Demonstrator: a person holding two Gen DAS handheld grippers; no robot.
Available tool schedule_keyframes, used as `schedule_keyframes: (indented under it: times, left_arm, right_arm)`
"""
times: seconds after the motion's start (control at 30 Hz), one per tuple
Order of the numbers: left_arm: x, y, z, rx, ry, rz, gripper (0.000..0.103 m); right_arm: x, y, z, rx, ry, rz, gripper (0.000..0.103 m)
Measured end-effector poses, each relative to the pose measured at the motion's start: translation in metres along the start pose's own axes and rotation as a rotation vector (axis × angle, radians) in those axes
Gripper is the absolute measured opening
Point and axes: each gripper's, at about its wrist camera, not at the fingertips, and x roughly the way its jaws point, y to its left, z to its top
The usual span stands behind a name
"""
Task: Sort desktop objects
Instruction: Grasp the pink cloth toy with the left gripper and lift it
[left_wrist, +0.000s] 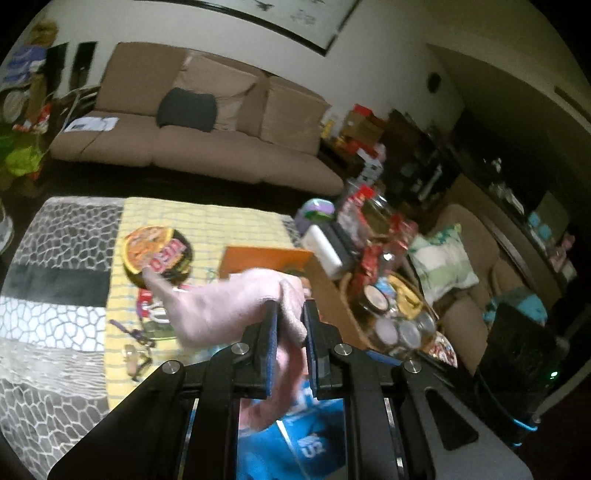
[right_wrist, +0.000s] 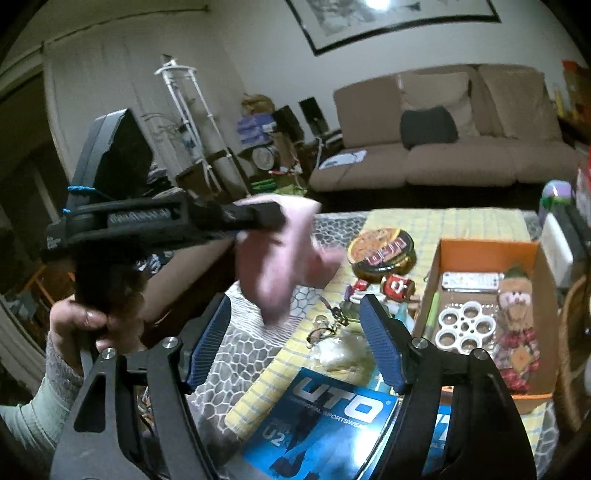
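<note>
Above the table, left tongs (left_wrist: 290, 321) pinching pink cloth (left_wrist: 229, 306), right tongs (right_wrist: 295, 343) spread, orange box (right_wrist: 487, 245) holding doll (right_wrist: 515, 314), white tray (right_wrist: 465, 328)

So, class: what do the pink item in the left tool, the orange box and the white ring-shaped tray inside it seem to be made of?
Pink item: soft knit or fleece fabric, matte; it droops and folds limply from the left tool. It is blurred, so the weave is unclear.
Orange box: probably cardboard; thin flat walls, brown inside.
White ring-shaped tray: likely moulded plastic; smooth, slightly glossy.
</note>
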Motion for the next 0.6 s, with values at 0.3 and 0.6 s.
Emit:
schedule_keyframes:
  times: [0.3,0.6]
  left_arm:
    - [0.041,-0.097,0.007,0.082,0.068,-0.115,0.012]
    - [0.106,-0.142,0.042,0.149,0.105,-0.076,0.012]
  right_arm:
    - [-0.030,-0.031,0.007,-0.063,0.125,-0.132,0.009]
    - [-0.058,-0.111,0.032,0.039,0.088,-0.241,0.005]
